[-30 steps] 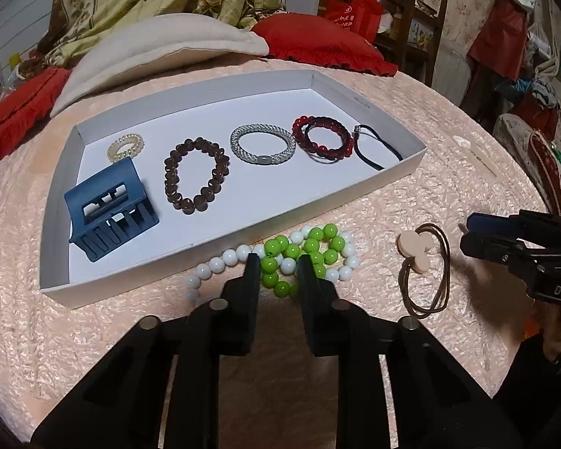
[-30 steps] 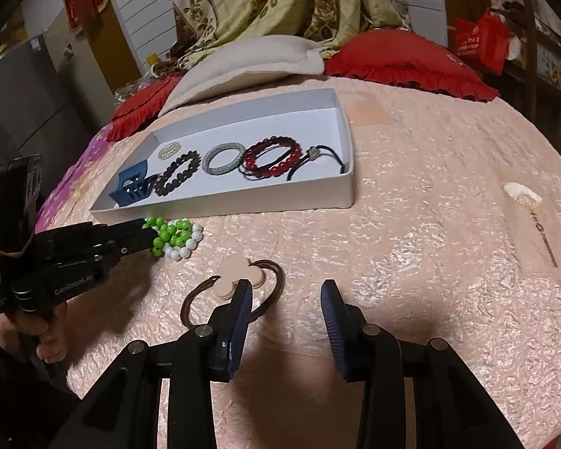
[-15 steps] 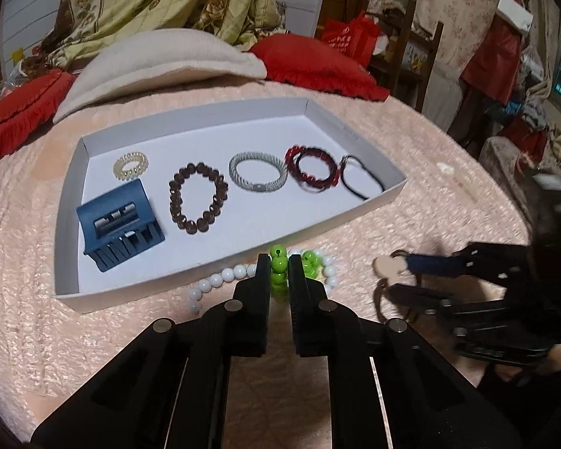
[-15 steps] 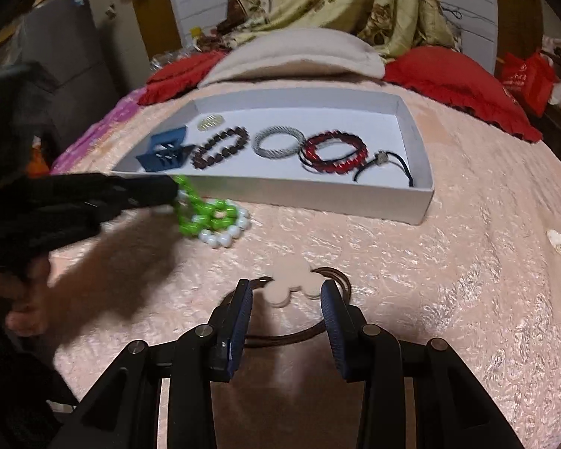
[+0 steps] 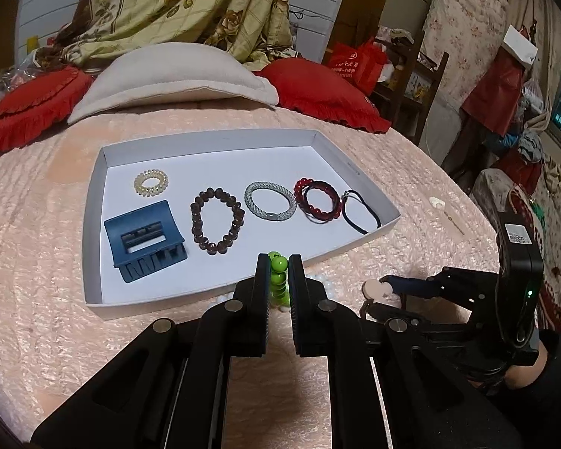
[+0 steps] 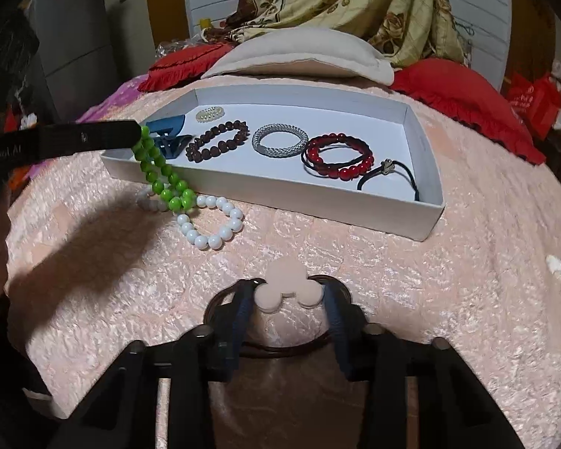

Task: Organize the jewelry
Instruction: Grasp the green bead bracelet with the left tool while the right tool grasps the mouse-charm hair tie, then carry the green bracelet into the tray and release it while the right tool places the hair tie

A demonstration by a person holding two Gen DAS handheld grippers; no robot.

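Observation:
My left gripper point(image 5: 278, 262) is shut on a green bead bracelet point(image 5: 279, 277) and holds it lifted in front of the white tray point(image 5: 93, 232); in the right wrist view the green bracelet point(image 6: 161, 176) hangs from the left gripper point(image 6: 136, 134), its lower end near the bed. A white bead bracelet point(image 6: 211, 224) lies on the bedspread. My right gripper point(image 6: 288, 295) is open, its jaws either side of the pink flower charm point(image 6: 286, 288) of a brown hair tie point(image 6: 273, 348).
The tray point(image 6: 426, 217) holds a blue claw clip point(image 5: 144, 241), a yellow coil tie point(image 5: 151, 182), brown point(image 5: 215, 220), silver point(image 5: 270, 201) and red point(image 5: 318, 200) bracelets and a black cord point(image 5: 359, 211). Pillows point(image 5: 168, 78) lie behind. A small white hairpin point(image 5: 445, 209) lies right.
My left gripper closed on the green bracelet and lifted it off the white one. My right gripper moved forward and down until its jaws flank the flower charm.

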